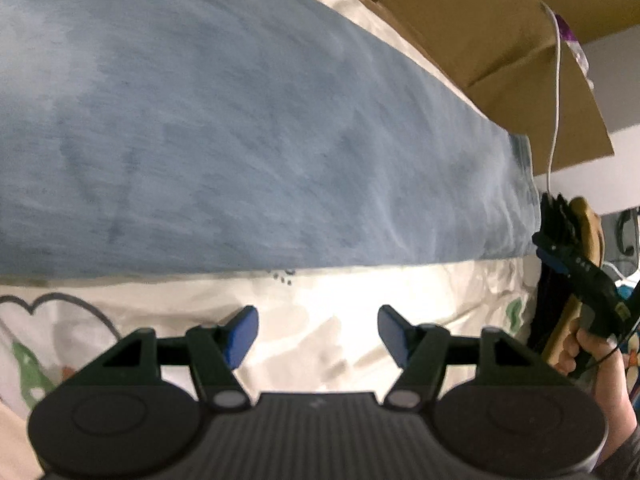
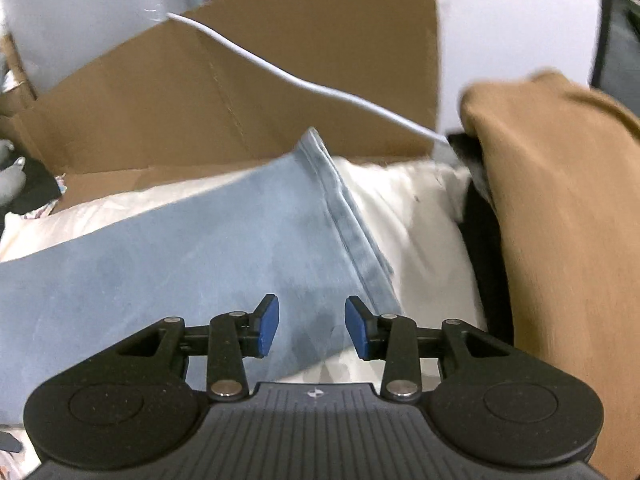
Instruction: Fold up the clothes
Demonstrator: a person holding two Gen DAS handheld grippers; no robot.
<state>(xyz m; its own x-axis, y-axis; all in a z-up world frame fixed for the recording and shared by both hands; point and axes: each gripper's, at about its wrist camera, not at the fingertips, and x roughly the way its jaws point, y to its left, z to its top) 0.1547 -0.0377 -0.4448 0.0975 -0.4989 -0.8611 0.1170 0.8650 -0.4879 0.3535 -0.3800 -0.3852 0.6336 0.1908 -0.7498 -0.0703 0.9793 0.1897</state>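
Cream printed bedding (image 1: 360, 312) covered the surface, with brown cardboard (image 2: 248, 92) standing behind it and a white cable (image 2: 304, 82) crossing in front of the cardboard. Blue jeans (image 1: 240, 140) lay flat in a long band across the bedding, their hem end near a tan garment (image 2: 560, 220) at the right. Both the left gripper (image 1: 318, 338) and the right gripper (image 2: 312, 326) hovered with fingers spread wide, gripping nothing, the right one above the jeans' hem end.

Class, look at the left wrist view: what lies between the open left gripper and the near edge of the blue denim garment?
Only a bare strip of the cream printed bedsheet separates the left gripper from the blue denim garment; the left wrist view shows it.
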